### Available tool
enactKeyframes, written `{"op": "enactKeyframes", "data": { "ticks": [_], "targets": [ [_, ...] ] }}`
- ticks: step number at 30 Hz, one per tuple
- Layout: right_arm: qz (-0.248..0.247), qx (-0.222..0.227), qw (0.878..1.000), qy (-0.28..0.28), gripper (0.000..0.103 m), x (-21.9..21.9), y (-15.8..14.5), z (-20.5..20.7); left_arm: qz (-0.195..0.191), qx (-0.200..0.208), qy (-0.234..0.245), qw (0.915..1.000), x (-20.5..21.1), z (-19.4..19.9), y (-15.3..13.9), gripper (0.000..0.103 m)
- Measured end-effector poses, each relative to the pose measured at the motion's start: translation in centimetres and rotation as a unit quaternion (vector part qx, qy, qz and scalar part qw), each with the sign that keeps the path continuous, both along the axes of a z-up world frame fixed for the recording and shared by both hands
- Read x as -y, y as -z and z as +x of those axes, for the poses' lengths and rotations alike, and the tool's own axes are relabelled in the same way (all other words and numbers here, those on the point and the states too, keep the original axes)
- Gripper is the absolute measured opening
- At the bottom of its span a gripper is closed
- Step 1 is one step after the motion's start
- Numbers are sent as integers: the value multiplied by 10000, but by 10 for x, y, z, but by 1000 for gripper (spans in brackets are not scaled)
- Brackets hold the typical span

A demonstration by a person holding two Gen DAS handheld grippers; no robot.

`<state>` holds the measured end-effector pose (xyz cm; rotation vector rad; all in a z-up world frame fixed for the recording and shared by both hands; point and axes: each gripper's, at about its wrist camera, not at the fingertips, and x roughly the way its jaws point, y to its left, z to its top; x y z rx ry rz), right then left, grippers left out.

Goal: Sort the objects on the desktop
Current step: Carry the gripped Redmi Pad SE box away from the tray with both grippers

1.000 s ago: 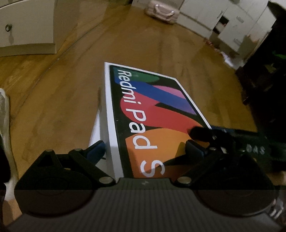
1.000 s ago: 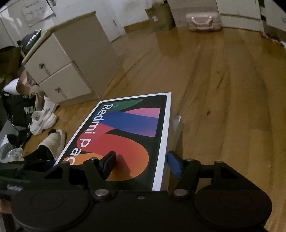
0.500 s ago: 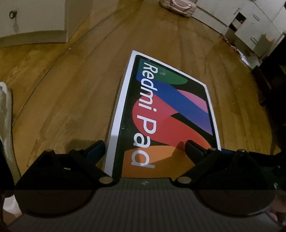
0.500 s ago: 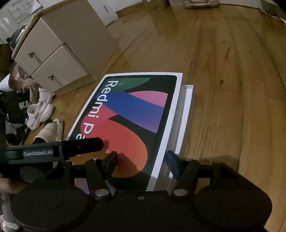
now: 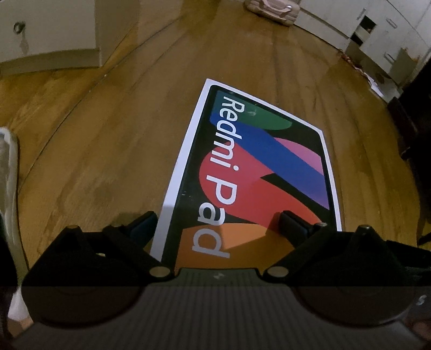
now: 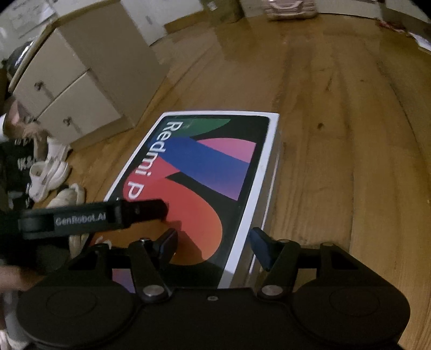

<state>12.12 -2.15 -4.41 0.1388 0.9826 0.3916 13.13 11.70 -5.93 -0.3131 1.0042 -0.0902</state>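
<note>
Redmi Pad box (image 5: 250, 172) flat on wooden floor (image 5: 107, 150), white lid edge along both long sides
Left gripper (image 5: 215, 226) spread wide, fingers straddling box's near-left edge
Right gripper (image 6: 212, 242) spread wide too, fingers straddling near-right edge
Drawer cabinet (image 6: 80, 88) beyond box; white slippers (image 6: 48, 172) beside cabinet

Floor (image 6: 336, 140): bare wood on the far side and right of the Redmi Pad box (image 6: 204, 175); open passage there.
Drawer cabinet (image 6: 80, 86): stands left of the box's far corner, a strip of floor between them.
Slippers (image 6: 51, 172): on the floor left of the box, crowding that side.
Left gripper (image 6: 161, 207): reaches over the box's near left part, blocking approach from the left.
Suitcase (image 5: 272, 9): far off, well apart.
</note>
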Motion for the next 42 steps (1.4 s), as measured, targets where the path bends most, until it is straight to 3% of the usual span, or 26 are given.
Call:
{"op": "enactKeyframes", "data": {
  "ticks": [4, 10, 18, 23, 27, 37, 42],
  "targets": [
    [354, -50, 9992, 168, 65, 9, 2, 3, -8, 28, -29, 10000, -2, 1, 1, 99],
    [459, -36, 9988, 185, 66, 8, 3, 4, -261, -61, -386, 9989, -7, 3, 8, 100],
    [875, -113, 9958, 244, 66, 21, 8, 4, -262, -59, -513, 9983, -6, 2, 4, 99],
    [726, -338, 9967, 140, 66, 28, 8, 2, -827, -4, -932, 9922, -23, -12, 0, 98],
    [803, -437, 9957, 151, 66, 31, 12, -1, -901, -17, -922, 9917, -26, -17, -1, 97],
    [1009, -783, 9917, 133, 67, 29, 26, -3, -722, -109, -914, 9931, -19, -25, -6, 97],
    [1073, -841, 9906, 118, 67, 32, 26, -2, -371, -173, -789, 9960, -7, -21, -7, 99]
  ]
}}
